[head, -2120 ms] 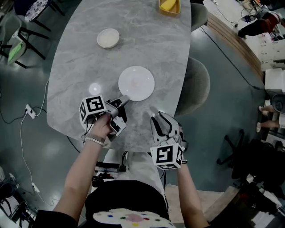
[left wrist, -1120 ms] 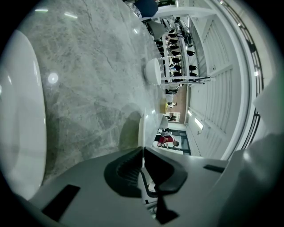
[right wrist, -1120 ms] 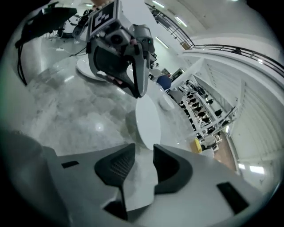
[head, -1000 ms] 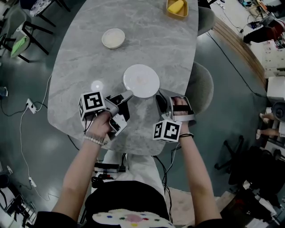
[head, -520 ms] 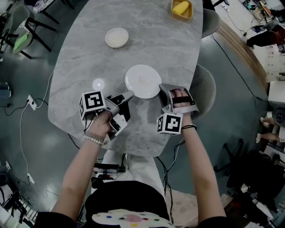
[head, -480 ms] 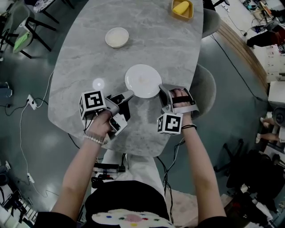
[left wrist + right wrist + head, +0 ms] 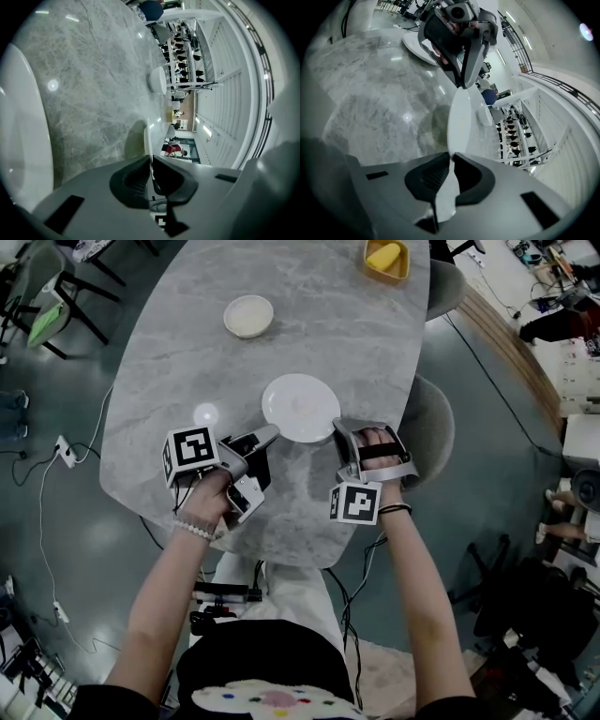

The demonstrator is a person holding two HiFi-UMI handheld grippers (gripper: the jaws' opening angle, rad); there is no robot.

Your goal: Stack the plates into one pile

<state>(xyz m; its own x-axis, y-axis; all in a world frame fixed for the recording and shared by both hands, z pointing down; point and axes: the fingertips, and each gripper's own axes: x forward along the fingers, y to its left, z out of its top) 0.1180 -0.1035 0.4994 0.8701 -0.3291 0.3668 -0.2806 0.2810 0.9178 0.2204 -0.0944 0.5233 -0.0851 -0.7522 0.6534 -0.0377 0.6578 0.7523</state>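
The plate [image 7: 301, 407] is round, white, glossy and thin-rimmed, near the middle of an oval table [image 7: 319, 324] of grey veined stone with a polished sheen. The left gripper [image 7: 265, 435] is clamped on the plate's near-left rim; its own view shows the rim edge-on between its closed jaws. The right gripper [image 7: 339, 430] pinches the plate's near-right rim, its jaws having just been closing onto that edge. Beyond the plate to the left sits a small dish [image 7: 248, 315], pale and round, well apart from it, with bare stone between. Far beyond the plate, at the table's end, lies a yellow tray [image 7: 385, 257]. Right of the plate a grey chair [image 7: 427, 427] is tucked against the table's edge, over dark glossy floor [image 7: 56, 549]
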